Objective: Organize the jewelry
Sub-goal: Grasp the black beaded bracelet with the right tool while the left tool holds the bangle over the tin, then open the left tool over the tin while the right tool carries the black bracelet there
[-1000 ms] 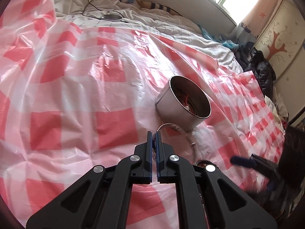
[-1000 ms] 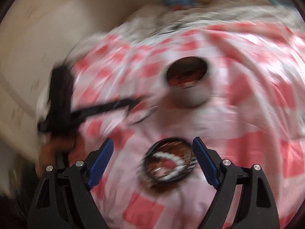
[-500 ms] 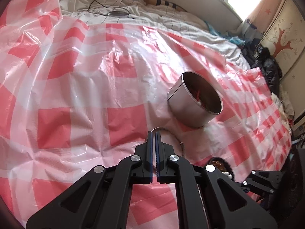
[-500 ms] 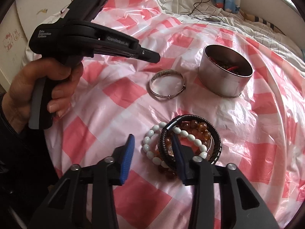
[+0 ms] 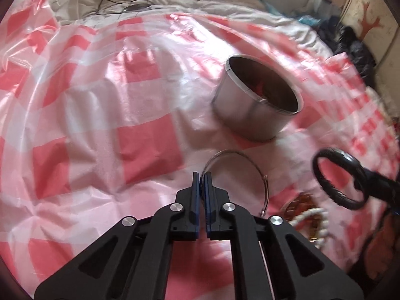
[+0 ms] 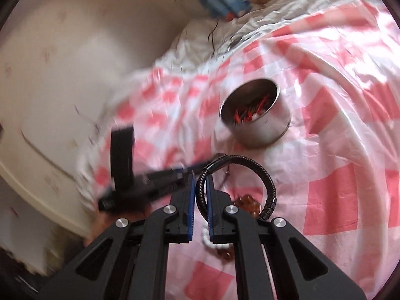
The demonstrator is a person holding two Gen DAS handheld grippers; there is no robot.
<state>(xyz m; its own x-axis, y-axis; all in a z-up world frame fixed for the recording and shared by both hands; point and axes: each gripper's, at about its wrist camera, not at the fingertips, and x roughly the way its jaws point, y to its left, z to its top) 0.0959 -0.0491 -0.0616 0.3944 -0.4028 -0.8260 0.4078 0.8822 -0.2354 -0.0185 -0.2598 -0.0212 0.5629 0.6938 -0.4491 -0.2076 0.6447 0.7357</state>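
Pink checked plastic sheet (image 5: 150, 145) over white bedding (image 5: 175, 2), steel tin (image 5: 250, 117)

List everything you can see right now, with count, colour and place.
tin: 1, silver, on the cloth, red bits inside
bangle: 1, silver, near side of tin, left tongs shut on it
black bracelet: 1, lifted in right tongs
amber beads: 1 strand, on cloth under black bracelet
white beads: 1 strand, beside amber beads
cloth: 1, red-white check, over bed
left tongs: shut on bangle
right tongs: just closed on black bracelet
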